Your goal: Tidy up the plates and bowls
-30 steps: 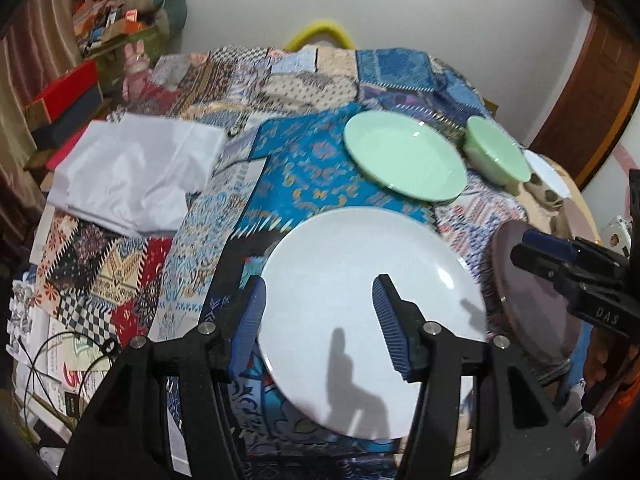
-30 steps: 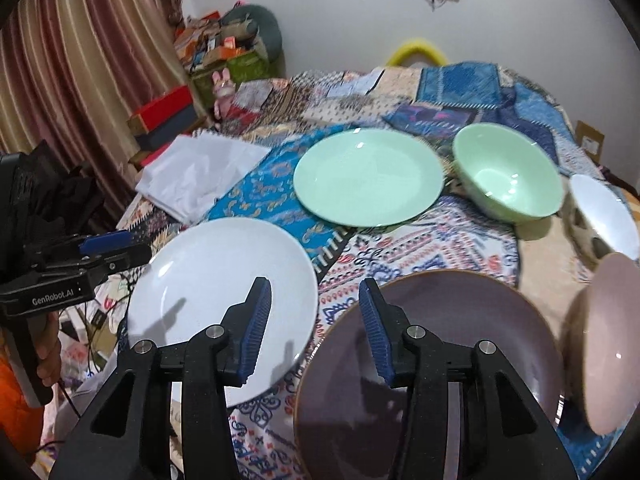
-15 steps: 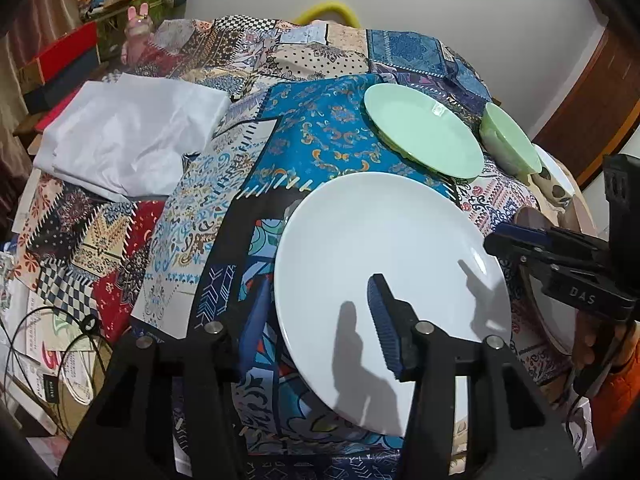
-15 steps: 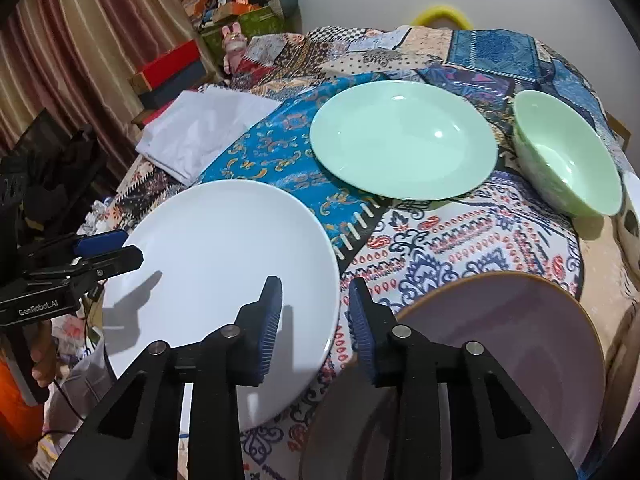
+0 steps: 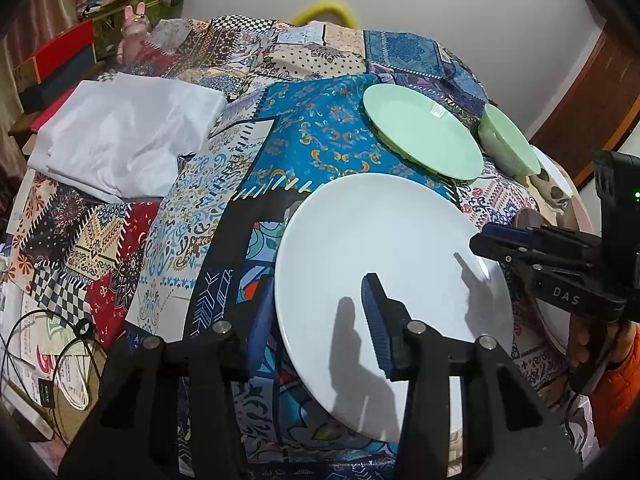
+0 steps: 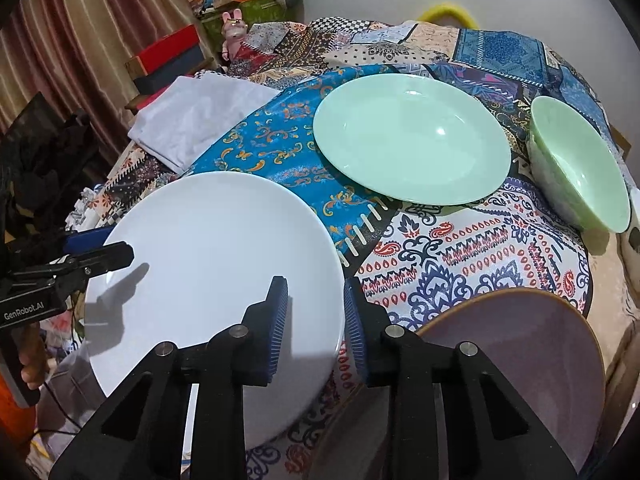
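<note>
White plate point(image 5: 392, 248), rim straddled by your half-open left tongs point(image 5: 318, 316) and right tongs point(image 6: 314, 320), unclamped: uneven closing could tip it.

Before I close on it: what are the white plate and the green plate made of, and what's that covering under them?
White plate: looks like glazed ceramic or opal glass, smooth, with a soft sheen and crisp shadows on it.
Green plate: the same kind of ware, glossier, with sharp bright highlights; could be melamine.
Covering: printed patchwork fabric, matte and wrinkled.
</note>
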